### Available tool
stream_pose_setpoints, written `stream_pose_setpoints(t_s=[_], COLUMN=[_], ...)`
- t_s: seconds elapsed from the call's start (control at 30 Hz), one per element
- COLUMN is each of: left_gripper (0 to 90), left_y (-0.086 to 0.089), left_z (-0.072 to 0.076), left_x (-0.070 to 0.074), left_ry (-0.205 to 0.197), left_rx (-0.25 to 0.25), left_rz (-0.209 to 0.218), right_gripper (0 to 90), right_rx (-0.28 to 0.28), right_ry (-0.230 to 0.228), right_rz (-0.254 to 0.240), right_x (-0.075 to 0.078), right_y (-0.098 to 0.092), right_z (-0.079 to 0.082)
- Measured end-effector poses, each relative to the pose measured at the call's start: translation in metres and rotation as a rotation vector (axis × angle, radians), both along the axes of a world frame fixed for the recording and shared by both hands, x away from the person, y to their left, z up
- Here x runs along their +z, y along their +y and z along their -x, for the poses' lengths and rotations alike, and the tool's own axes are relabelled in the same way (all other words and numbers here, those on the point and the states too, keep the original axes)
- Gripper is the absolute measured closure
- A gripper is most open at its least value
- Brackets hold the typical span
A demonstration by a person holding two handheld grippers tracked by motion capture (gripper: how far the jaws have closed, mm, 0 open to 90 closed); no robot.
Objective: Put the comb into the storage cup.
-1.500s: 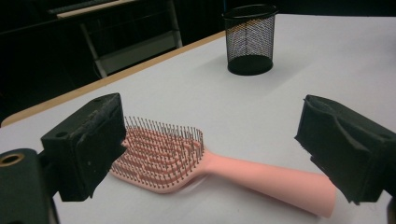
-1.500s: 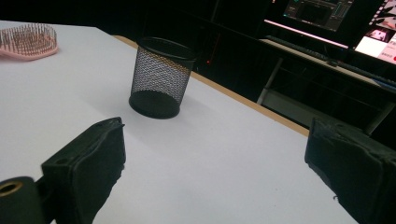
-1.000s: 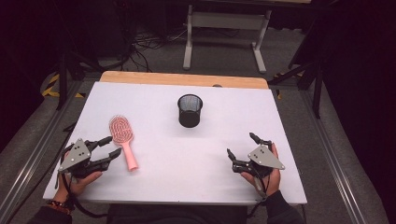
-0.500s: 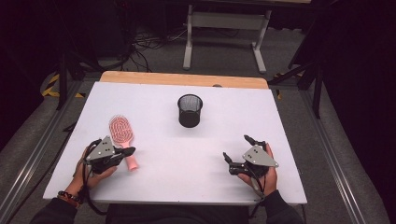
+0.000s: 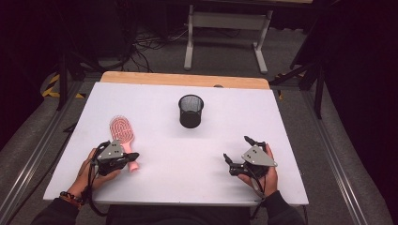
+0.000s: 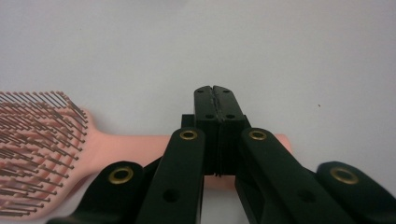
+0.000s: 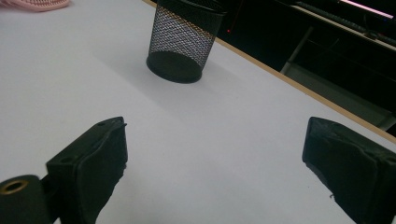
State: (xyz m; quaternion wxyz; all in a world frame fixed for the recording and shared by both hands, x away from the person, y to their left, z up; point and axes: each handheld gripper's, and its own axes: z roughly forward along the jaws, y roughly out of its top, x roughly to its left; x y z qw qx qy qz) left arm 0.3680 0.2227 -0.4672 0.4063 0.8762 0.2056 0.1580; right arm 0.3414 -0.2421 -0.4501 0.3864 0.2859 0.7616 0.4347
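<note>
With left claw (image 6: pixel 215 100) pinching the pink hairbrush (image 6: pixel 70 140) handle, lift level toward mesh cup (image 5: pixel 191 111) at one o'clock; right claw (image 7: pixel 212 163) spread.

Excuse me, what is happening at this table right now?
A person holds a two-jaw gripper in each hand over a white table. The left gripper is down at the handle of a pink hairbrush, its jaws shut together, and the handle passes under them; whether they really grip it is hard to tell. The right gripper rests open over bare table. A black mesh cup stands upright farther back, apart from both.
</note>
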Motion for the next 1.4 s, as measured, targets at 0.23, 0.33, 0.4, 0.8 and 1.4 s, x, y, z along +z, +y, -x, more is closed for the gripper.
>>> stream_pose_setpoints(t_s=[0.23, 0.33, 0.4, 0.8, 1.4], left_gripper=[89.9, 89.9, 89.9, 89.9, 89.9], left_y=[-0.004, -0.004, -0.003, 0.001, 0.039], left_z=[-0.007, -0.007, -0.006, -0.004, 0.001], left_x=[-0.002, -0.001, 0.000, 0.008, 0.006], left_ry=[0.034, 0.044, 0.052, 0.118, 0.180], left_rx=[-0.016, -0.021, -0.027, -0.034, 0.066], left_rz=[-0.009, -0.011, -0.019, -0.094, -0.228], right_gripper=[8.2, 8.2, 8.3, 8.5, 8.6], right_rx=[0.002, 0.003, 0.001, 0.005, 0.003], right_ry=[0.010, 0.010, 0.016, 0.033, 0.048], right_rz=[0.027, 0.036, 0.034, 0.067, 0.077], right_x=[-0.002, -0.003, -0.003, -0.005, -0.007], right_y=[0.004, 0.004, 0.004, 0.005, 0.005], right_z=[-0.001, -0.001, -0.001, -0.002, -0.003])
